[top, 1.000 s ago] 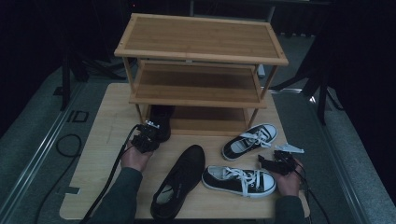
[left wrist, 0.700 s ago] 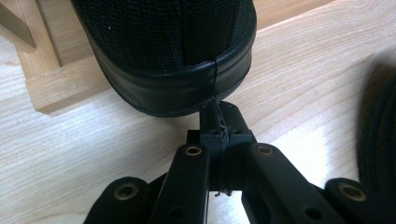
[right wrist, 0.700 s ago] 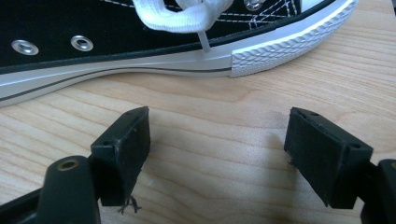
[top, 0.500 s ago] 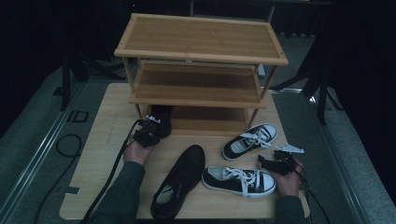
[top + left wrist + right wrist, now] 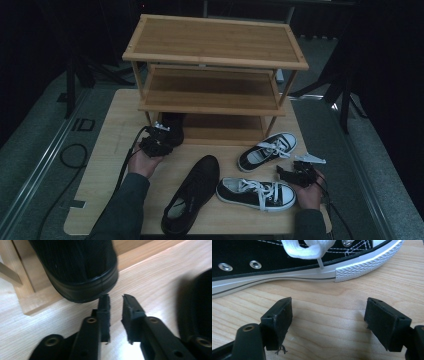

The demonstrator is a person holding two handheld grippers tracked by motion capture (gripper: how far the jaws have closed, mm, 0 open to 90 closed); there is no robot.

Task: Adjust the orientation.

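A black shoe (image 5: 173, 126) is seen resting on the bottom shelf of a three-tier bamboo shoe rack (image 5: 215, 75), its rounded end jutting over the shelf's front edge at the rack's left side. Just before it, the left gripper (image 5: 159, 139) is held low by the person's left hand (image 5: 143, 161); in the left gripper view its jaws have just been opening and are parted by a narrow gap, nothing lying between them, with the shoe's end (image 5: 82, 270) just beyond the tips. Its mate, a black leather shoe (image 5: 192, 194), is laid diagonally on the pale wooden table (image 5: 105, 165), near the front edge. Two black-and-white lace-up sneakers are set to the right: one (image 5: 256, 193) lies along the front, the other (image 5: 267, 150) stands nearer the rack's right leg. The right gripper (image 5: 295, 175) is held just off the near sneaker's toe, its jaws spread wide over bare wood in the right gripper view, where the sneaker's ribbed white sole (image 5: 367, 262) is seen. The table is surrounded by grey carpet and a dark, unlit room.
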